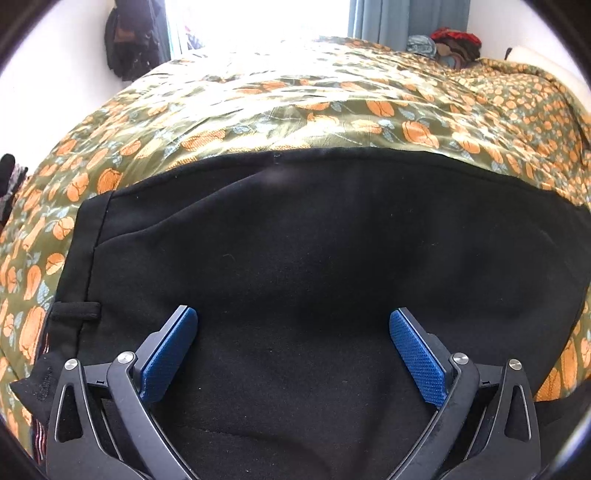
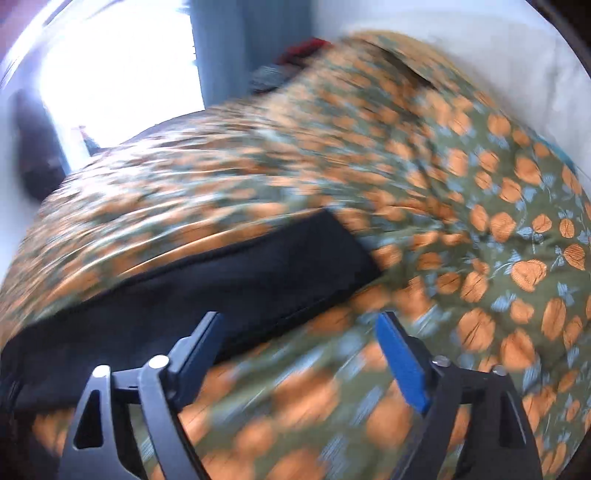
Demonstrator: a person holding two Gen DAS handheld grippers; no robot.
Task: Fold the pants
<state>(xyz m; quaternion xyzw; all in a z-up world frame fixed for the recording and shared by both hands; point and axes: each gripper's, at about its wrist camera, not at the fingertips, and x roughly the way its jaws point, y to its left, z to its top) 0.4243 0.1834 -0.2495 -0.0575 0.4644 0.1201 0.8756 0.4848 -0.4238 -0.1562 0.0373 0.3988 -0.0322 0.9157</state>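
Black pants [image 1: 295, 240] lie spread flat on a flowered bedspread [image 1: 295, 103]. Their waistband with a belt loop [image 1: 75, 311] shows at the left in the left wrist view. My left gripper [image 1: 293, 317] hovers low over the middle of the pants, jaws wide open, nothing between the blue pads [image 1: 170, 354]. In the blurred right wrist view the pants [image 2: 221, 273] run as a dark band from lower left to a squared end at centre. My right gripper [image 2: 299, 325] is open over the bedspread [image 2: 480, 229] just beside the pants' near edge, empty.
A bright window [image 1: 258, 18] and grey-blue curtain [image 1: 399, 18] stand beyond the bed. A pile of clothes [image 1: 450, 48] sits at the far right of the bed. Dark bags [image 1: 129, 44] hang on the wall at the left. White wall [image 2: 480, 66] borders the bed's right.
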